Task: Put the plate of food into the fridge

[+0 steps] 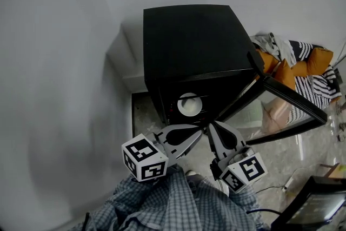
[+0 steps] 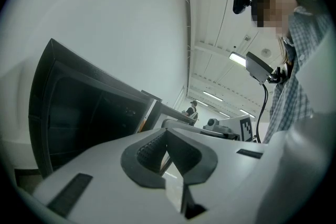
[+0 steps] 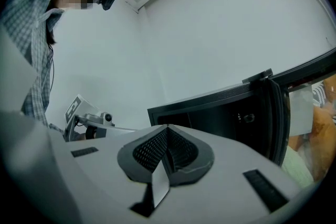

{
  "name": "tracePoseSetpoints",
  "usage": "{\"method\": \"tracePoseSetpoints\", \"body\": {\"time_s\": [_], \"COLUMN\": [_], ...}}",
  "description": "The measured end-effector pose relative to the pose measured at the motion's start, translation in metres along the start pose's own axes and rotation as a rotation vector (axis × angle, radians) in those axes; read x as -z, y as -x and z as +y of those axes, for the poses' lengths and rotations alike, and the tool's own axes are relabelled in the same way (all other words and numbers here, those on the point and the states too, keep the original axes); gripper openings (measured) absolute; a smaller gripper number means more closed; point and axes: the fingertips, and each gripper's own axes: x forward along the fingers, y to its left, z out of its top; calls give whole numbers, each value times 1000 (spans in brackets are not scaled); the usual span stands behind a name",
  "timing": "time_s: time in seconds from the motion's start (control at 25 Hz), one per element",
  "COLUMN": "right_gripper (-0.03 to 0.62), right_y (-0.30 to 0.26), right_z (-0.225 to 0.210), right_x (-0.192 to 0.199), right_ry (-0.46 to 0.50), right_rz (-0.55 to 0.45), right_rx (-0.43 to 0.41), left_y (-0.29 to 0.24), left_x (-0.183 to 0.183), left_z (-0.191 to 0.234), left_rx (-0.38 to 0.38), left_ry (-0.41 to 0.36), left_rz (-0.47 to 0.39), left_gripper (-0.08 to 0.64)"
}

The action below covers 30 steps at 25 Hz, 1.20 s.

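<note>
A small black fridge (image 1: 192, 46) stands on the floor against the white wall, its glass door (image 1: 281, 108) swung open to the right. A white plate (image 1: 189, 104) rests on a shelf inside the dark cavity. Both grippers hover side by side just in front of the opening, tips close together. My left gripper (image 1: 203, 130) is shut and empty, its pads (image 2: 157, 147) meeting. My right gripper (image 1: 211, 126) is shut too, pads (image 3: 167, 148) closed with nothing between them. The fridge body (image 2: 89, 113) fills the left of the left gripper view, and its open front (image 3: 231, 115) shows in the right gripper view.
Orange and striped cushions (image 1: 300, 70) lie behind the open door at the right. A dark monitor-like object (image 1: 311, 208) sits at the lower right with cables on the floor. The person's checked shirt (image 1: 178, 203) fills the bottom of the head view.
</note>
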Motion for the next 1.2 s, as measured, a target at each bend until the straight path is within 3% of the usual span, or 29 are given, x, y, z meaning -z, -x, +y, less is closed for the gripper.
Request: {"method": "tracePoseSetpoints", "body": {"time_s": [1.2], "right_gripper": [6], "right_y": [4], "right_z": [1], "right_x": [7], "right_ry": [-40], "right_rz": [6], "right_rx": [-18], "left_y": [-6], "left_x": [11], "left_z": [-1], "left_rx": [16], "left_ry": [28], "left_rz": [19], "left_gripper": [8]}}
